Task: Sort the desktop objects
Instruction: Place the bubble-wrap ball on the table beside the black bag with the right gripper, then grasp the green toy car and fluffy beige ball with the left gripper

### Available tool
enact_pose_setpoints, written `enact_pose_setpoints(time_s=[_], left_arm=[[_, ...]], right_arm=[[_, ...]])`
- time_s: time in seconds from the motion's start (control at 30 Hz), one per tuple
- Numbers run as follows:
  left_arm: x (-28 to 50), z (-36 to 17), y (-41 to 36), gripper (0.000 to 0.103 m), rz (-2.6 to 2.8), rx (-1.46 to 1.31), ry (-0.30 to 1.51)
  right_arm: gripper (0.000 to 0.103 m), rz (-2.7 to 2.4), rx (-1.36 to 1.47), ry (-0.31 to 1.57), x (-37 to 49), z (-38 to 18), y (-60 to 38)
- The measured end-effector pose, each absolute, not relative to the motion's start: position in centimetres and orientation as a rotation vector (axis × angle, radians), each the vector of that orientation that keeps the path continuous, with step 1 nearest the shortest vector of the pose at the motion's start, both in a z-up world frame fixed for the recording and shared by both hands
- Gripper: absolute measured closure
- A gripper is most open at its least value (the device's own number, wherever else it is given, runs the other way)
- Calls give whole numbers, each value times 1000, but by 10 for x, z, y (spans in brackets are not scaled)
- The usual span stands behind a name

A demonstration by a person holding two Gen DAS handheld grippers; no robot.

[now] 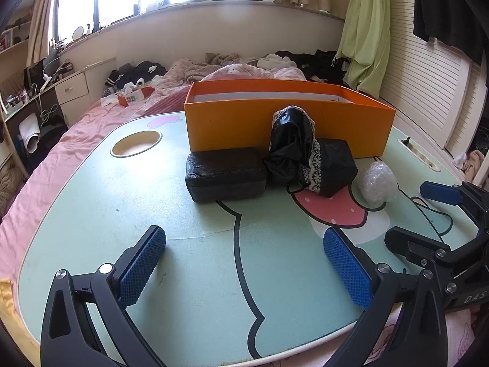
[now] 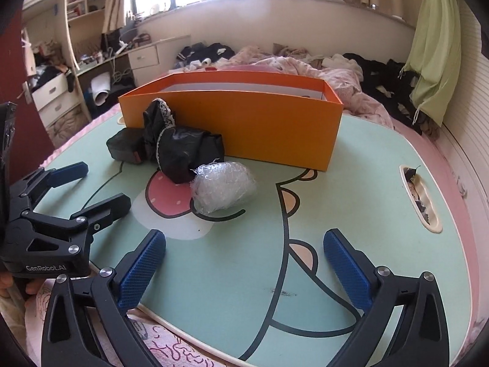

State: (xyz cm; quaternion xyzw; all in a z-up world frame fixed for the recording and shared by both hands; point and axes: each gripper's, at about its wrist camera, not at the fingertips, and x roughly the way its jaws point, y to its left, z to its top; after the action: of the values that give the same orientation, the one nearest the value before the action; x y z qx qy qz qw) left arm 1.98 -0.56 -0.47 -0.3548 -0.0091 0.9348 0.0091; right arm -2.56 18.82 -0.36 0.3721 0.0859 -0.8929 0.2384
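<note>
Left gripper [image 1: 244, 263] and right gripper [image 2: 244, 267] gape wide, empty, over the mint lap table [image 2: 366, 214] | just ahead of the right: a plastic-wrapped bundle [image 2: 224, 188] | beyond: black lace-trimmed pouch [image 1: 298, 150] beside black case [image 1: 226, 172] | farthest: orange box [image 2: 244, 122].

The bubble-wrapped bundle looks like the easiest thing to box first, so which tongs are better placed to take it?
Probably the right tongs: they stand open and empty with the bubble-wrapped bundle just ahead. For the left tongs, also open, it lies far off to the side.
</note>
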Motion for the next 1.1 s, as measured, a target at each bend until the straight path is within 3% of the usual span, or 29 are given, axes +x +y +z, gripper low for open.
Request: enact_pose_setpoints(time_s=[0.4, 0.57, 0.73, 0.83, 0.93, 1.1], left_arm=[[19, -5, -6, 0, 2911, -1115, -32], [22, 3, -15, 0, 2864, -1088, -132], [19, 42, -23, 1, 2870, -945, -183], [-3, 79, -23, 7, 2807, -914, -214], [-51, 97, -11, 17, 2689, -1056, -200], [-144, 75, 27, 17, 2444, -1413, -202]], right_arm=[[0, -2445, 1016, 235, -25, -3, 188], [0, -2444, 1014, 234, -23, -2, 187], [0, -2444, 1015, 234, -24, -3, 188], [0, -2444, 1015, 233, -23, -3, 188], [0, -2445, 1014, 234, -23, -2, 187], [0, -2444, 1012, 234, -23, -2, 187]])
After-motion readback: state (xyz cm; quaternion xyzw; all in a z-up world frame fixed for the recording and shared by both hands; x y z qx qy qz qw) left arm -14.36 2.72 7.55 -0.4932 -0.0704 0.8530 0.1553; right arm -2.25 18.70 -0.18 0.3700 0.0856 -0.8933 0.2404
